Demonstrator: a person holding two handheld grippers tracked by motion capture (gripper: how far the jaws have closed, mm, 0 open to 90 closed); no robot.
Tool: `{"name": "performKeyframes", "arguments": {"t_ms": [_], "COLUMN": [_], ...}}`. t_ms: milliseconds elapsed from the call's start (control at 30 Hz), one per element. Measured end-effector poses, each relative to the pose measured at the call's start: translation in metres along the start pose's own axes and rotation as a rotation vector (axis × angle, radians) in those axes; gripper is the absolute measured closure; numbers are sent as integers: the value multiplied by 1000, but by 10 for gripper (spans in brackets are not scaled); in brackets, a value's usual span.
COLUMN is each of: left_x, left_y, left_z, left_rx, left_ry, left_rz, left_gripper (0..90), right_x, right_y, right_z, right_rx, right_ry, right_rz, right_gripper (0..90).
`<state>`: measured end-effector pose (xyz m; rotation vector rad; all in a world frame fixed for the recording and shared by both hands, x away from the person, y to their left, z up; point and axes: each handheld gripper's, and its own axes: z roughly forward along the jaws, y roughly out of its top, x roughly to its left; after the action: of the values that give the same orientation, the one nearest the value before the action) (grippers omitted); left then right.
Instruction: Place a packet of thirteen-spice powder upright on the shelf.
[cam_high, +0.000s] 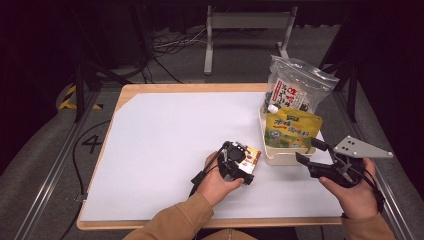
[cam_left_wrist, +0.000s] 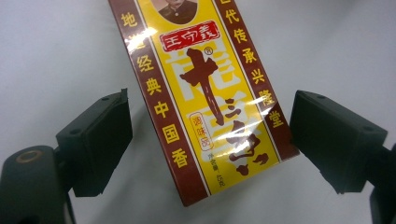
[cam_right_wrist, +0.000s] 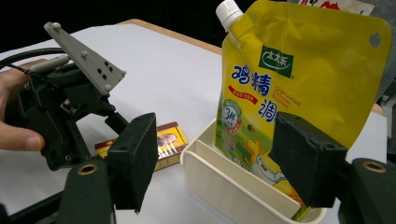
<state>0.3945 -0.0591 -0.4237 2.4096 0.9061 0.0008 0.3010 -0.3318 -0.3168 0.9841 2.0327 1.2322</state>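
Holding two pouches (cam_high: 292, 129), the white bin (cam_high: 280, 156).

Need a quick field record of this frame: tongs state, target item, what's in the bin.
left tongs: open, jaws either side of the yellow-and-red box, not touching it
box: flat on the white table
right tongs: open, pointed at the cream bin
bin: holds the yellow spout pouch, upright; clear bag behind it

Tan sleeves (cam_high: 172, 220); black grippers, square-padded jaws, brass-ringed screw holes, black cables, grey three-cornered plate (cam_high: 361, 147).
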Motion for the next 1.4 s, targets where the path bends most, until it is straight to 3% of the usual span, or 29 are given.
{"name": "performKeyframes", "arguments": {"t_ms": [167,367,433,500,600,933,1033,1233,1333,1400], "left_x": [3,-2,-1,2,7,11,17,16,10,8], "left_y": [0,1,0,0,-2,-8,-17,-22,-27,-29], "left_z": [2,7,6,3,-1,-8,-17,-29,-39,-42], "left_rx": [10,33,21,20,29,34,13,-24,-47,-55], "left_ry": [11,52,51,42,36,71,57,37,28,25], "left_rz": [-16,6,10,10,12,32,27,33,88,92], "left_gripper": [126,111,148,235,298,318,322,324,323,324], "right_x": [0,2,2,2,2,4,4,5,7,8], "right_y": [-1,-2,-2,-2,-2,0,1,4,7,8], "right_z": [2,3,3,2,2,4,5,10,12,13], "right_rx": [6,25,25,28,33,41,55,67,65,65], "right_ry": [-1,-1,1,11,32,77,96,141,155,160], "right_rz": [-6,-28,-26,-27,-31,-27,-18,22,30,32], "right_gripper": [314,314,327,375,445,561,599,618,618,618]}}
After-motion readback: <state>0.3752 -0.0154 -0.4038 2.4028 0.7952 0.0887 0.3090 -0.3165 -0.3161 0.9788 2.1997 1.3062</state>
